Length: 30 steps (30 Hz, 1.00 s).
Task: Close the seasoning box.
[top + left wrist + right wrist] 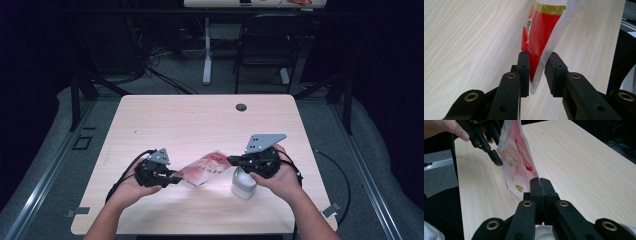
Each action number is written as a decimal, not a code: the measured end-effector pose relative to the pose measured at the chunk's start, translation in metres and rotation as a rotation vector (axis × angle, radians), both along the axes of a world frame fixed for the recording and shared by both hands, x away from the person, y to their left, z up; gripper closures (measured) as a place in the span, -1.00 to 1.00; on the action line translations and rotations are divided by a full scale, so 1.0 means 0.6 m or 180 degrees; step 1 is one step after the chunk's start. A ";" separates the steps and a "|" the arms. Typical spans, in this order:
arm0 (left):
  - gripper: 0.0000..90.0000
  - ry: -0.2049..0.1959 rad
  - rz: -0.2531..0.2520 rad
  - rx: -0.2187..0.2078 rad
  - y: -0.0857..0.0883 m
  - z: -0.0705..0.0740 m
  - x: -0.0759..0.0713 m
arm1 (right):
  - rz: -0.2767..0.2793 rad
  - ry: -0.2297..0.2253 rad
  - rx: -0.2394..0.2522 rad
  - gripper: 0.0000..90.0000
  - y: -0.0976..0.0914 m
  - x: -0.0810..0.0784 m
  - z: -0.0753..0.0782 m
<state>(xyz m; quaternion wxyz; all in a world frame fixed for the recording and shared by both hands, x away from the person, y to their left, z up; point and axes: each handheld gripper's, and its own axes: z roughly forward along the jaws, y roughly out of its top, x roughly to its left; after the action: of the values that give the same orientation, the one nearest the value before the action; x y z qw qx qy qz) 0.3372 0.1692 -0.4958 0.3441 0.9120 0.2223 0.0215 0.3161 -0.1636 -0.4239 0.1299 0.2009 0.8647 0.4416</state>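
You are holding a red and white plastic pouch [204,168] up off the wooden table [200,120], stretched between your two grippers in front of you. Your right gripper [540,181] is pinching one sealed edge of it with its fingers pressed tightly together, only the thin film showing between them. Your left gripper [537,71] is working at the opposite corner: its fingers are standing a little apart, and in the left gripper view the left pad [523,67] is lying against the red print while the other pad is sitting just clear of the clear margin, so I am reading that side as loosely cradling the corner rather than clamping it. Judging by how the pouch is hanging and bending between your hands, it is behaving as a light, soft, flexible thing with a glossy, probably slippery skin; it is sagging rather than holding its own shape, and any contents are likely shifting inside. You are doing best by gripping the flat sealed borders, where the film is doubled and stiffer, rather than the bulging middle. A white container [243,183] is standing on the table just beneath your right hand [280,177], so you are working close above it and risking a knock.
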 end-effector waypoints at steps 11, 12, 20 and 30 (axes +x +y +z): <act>0.65 -0.0006 0.0088 -0.0101 0.011 -0.021 0.002 | 0.0043 -0.0072 -0.0239 1.00 0.027 0.005 0.014; 0.65 -0.0010 0.0110 -0.0092 0.011 -0.021 0.002 | 0.0047 -0.0075 -0.0266 1.00 0.029 0.006 0.015; 0.65 -0.0020 0.0153 -0.0074 0.011 -0.030 0.004 | 0.0071 -0.0135 -0.0417 1.00 0.048 0.009 0.025; 0.65 0.0003 0.0302 -0.0103 0.010 -0.036 0.009 | 0.0081 -0.0152 -0.0493 1.00 0.058 0.020 0.030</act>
<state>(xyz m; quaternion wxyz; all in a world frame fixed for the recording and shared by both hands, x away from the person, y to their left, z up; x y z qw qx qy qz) 0.3428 0.1750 -0.5174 0.3574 0.8947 0.2658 0.0337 0.3282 -0.1290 -0.4058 0.1601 0.1687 0.8954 0.3797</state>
